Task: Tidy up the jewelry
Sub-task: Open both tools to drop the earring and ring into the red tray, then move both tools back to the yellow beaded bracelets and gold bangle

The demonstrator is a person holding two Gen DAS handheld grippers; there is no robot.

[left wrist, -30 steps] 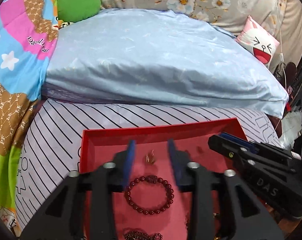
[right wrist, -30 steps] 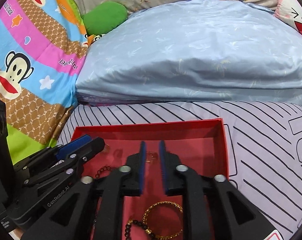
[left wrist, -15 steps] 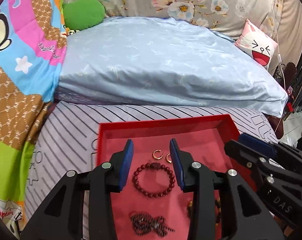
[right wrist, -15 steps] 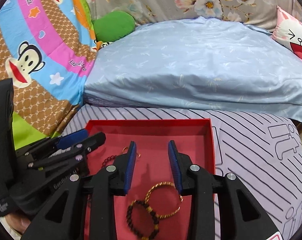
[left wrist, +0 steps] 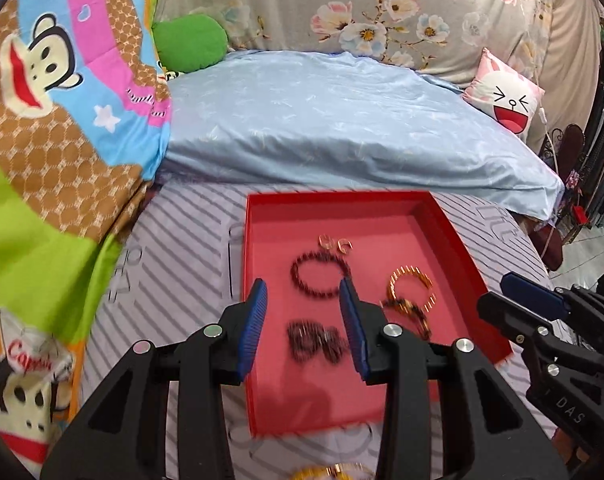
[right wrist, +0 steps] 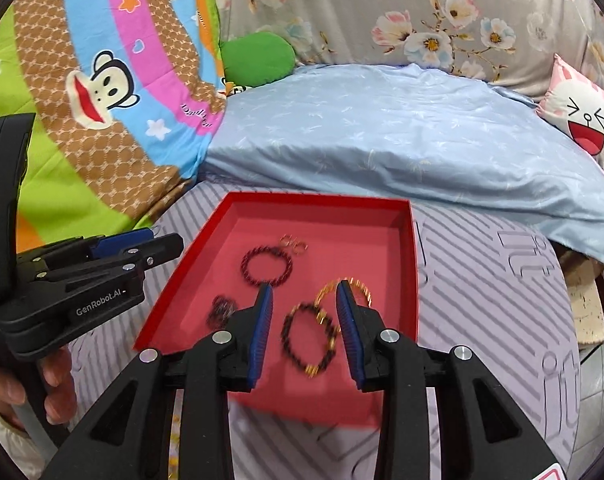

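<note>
**Both grippers empty above the red tray**

Your left gripper [left wrist: 304,322] and right gripper [right wrist: 304,330] each stand partly open, pads gripping nothing and touching nothing. Both hover over the near half of the red tray [right wrist: 410,264]. The tray's long axis runs away from you toward the blue pillow [right wrist: 382,140]. Inside it lie a dark red bead bracelet [right wrist: 266,266], two small earrings [right wrist: 293,243] at its far side, a gold bangle [left wrist: 412,286] and a dark chain heap [left wrist: 320,342].

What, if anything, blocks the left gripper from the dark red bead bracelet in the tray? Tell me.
Nothing visible. The left gripper hangs open above the red tray, and the dark red bead bracelet lies uncovered ahead of its fingertips. The right gripper sits off to the side.
</note>
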